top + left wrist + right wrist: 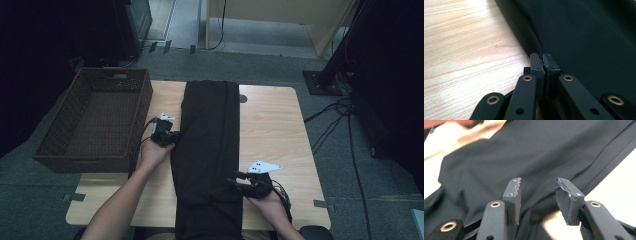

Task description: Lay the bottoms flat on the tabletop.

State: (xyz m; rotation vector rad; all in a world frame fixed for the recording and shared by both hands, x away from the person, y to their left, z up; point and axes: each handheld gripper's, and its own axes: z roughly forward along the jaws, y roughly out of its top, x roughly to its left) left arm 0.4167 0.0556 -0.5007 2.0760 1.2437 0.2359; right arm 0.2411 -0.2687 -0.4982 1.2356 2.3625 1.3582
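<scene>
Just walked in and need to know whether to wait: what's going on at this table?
A person is working a black garment laid lengthwise down a wooden table with a hand-held gripper in each hand. The left gripper is shut on the garment's left edge. The right gripper stands open at the right edge near the person, pads not pressing cloth. A brown woven basket sits at the table's left side.

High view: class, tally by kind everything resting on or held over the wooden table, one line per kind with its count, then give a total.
Black folded cloth garment: 1
Dark brown woven wicker basket: 1
Hand-held black two-jaw grippers: 2, the left gripper and the right gripper
Total: 4
</scene>
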